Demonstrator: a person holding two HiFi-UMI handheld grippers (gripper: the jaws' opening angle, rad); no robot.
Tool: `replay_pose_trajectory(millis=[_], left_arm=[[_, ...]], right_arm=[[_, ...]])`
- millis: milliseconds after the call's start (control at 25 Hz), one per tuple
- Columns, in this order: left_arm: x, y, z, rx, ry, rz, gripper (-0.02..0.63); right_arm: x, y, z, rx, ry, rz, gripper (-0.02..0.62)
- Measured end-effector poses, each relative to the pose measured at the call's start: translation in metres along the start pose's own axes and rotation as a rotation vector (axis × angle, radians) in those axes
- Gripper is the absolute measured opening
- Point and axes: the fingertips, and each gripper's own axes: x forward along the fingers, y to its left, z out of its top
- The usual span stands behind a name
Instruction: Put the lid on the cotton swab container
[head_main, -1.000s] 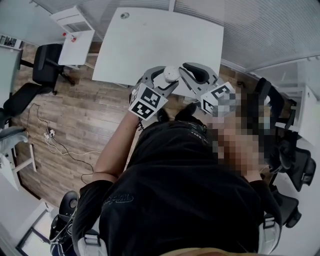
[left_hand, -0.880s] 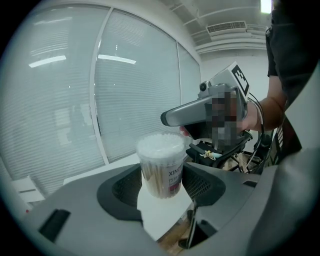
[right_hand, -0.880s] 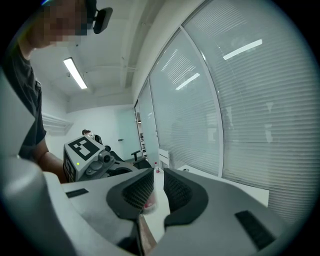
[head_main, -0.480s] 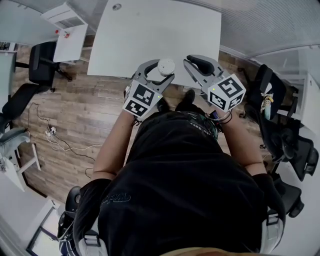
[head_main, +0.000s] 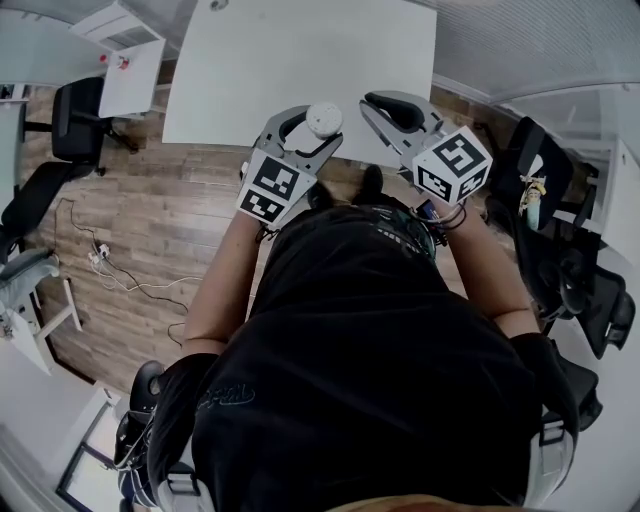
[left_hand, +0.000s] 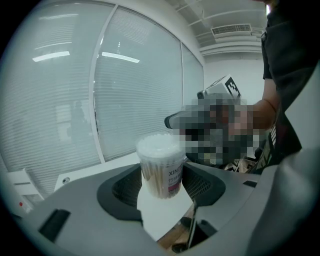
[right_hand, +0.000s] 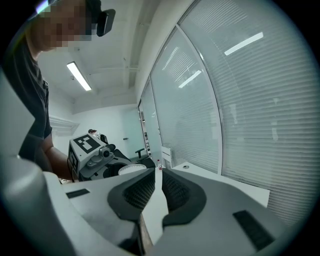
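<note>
- Overhead, the person's black shirt (head_main: 360, 380) fills the lower frame and covers the near edge of the white tabletop (head_main: 300, 60). From there only the round white top of the cotton swab container (left_hand: 161, 170) shows.
- Whether a lid sits on the container cannot be made out. In the left gripper view its top reads as a pale, frosted cap of white.
- In that same view the right gripper (right_hand: 157, 185) is largely blurred over, and only its marker cube (left_hand: 222, 87) is clear.
- The container is a clear plastic cylinder packed with swabs, with white tips crowded at the top and pale sticks below. Its label has a pink band, and the print is cut off by the curve.
- It stands upright with its long axis vertical and its top facing up. It is at the near edge of the tabletop; whether its base rests there cannot be told.
- The left gripper (head_main: 318, 128) has its fingers (left_hand: 122, 187) clamped on the container's lower half, one on each side.
- The right gripper sits just beside it, apart from the container. Its fingers (right_hand: 135, 195) have just been closing and are nearly together, with only a thin slit of white tabletop showing between them.
</note>
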Motion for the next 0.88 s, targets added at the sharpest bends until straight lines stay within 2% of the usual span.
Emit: replay_pose_trajectory(millis=[480,880], left_arm=[[0.038,-0.006,0.029,-0.064,-0.039,0.077,0.261],[0.072,-0.021,0.036,-0.126,-0.025,0.167,0.261]], right_arm=[[-0.019,-0.045,-0.007,-0.043,0.013,0.069,0.041],[-0.035,-0.076,-0.026,-0.034,0.026,0.159,0.041]])
